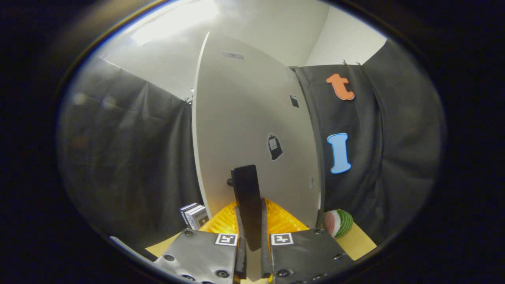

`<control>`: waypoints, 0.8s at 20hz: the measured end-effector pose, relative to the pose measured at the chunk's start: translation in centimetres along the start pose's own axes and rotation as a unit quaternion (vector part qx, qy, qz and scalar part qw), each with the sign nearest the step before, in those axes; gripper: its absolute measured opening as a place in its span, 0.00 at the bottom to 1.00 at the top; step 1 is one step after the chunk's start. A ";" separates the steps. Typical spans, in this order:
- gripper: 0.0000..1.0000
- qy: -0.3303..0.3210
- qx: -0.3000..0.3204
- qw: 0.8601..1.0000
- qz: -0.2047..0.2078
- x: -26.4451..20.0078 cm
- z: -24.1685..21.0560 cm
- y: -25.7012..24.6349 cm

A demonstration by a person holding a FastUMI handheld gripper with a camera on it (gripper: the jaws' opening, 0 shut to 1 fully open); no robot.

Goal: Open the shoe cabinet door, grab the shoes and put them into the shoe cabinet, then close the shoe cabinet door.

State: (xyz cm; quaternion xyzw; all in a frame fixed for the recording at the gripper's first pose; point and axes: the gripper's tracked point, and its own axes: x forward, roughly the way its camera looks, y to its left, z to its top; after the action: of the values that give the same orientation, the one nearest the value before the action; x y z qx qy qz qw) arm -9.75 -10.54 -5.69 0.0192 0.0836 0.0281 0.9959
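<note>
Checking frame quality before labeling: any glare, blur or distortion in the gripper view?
Gripper view: fisheye bows the cabinet door edges; bright ceiling glare washes out the area above the door; the cloth left of the door is dim and soft; the handle clamped in the gripper is dark but sharp; the watermelon toy is readable.

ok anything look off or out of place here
Nothing looks damaged or spilled. The gripper is shut on the flat black handle of the pale grey cabinet door; a watermelon-patterned ball sits beside the cabinet.

Gripper-mounted fisheye, close before cabinet door (252,118)
</note>
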 end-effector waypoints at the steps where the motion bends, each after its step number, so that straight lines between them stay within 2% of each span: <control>1: 0.16 -0.002 0.001 1.000 -0.003 -0.6 0.2 -0.7; 7: 0.15 -0.009 0.014 0.999 -0.034 -3.2 1.1 -5.2; 14: 0.14 -0.021 0.021 0.995 -0.091 -4.7 2.0 -11.5; 16: 0.10 -0.025 0.020 0.994 -0.109 -5.1 2.3 -13.1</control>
State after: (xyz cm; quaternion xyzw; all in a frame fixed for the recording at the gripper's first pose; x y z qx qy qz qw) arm -13.65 -24.02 -3.18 0.0304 0.0612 -0.0829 0.9942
